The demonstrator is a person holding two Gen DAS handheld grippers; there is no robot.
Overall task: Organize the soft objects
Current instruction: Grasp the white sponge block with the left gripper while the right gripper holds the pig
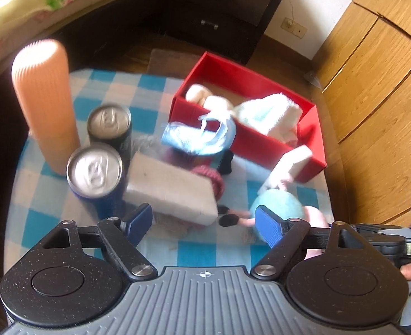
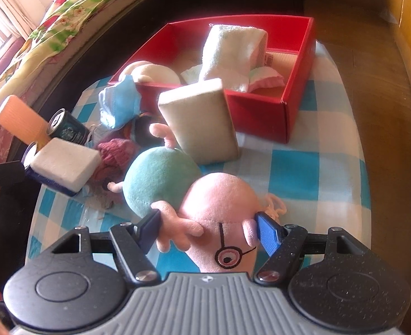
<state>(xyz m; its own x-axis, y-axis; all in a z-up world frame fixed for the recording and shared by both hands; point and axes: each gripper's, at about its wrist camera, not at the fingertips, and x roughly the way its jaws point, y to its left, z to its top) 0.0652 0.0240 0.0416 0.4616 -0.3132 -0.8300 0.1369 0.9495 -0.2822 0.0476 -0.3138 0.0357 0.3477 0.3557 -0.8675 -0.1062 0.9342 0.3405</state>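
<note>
A red box (image 1: 261, 139) (image 2: 297, 64) on the checked cloth holds a white towel (image 2: 230, 53) (image 1: 272, 111) and pale soft items. A pink pig plush (image 2: 219, 217) with a teal body (image 2: 160, 178) (image 1: 278, 206) lies in front of it. My right gripper (image 2: 208, 231) is open, its fingers either side of the plush's pink head. My left gripper (image 1: 205, 223) is open and empty just behind a white sponge block (image 1: 174, 189) (image 2: 66, 164). A second sponge (image 2: 200, 120) (image 1: 289, 164) leans by the box. A blue face mask (image 1: 200, 136) (image 2: 119, 103) and a maroon knit item (image 2: 116, 153) lie between.
Two drink cans (image 1: 93, 170) (image 1: 109, 120) and a tall orange ribbed cylinder (image 1: 43, 100) stand at the table's left. A bed with a floral cover (image 2: 38, 42), a dark nightstand (image 1: 225, 8) and wooden cabinets (image 1: 378, 83) surround the small round table.
</note>
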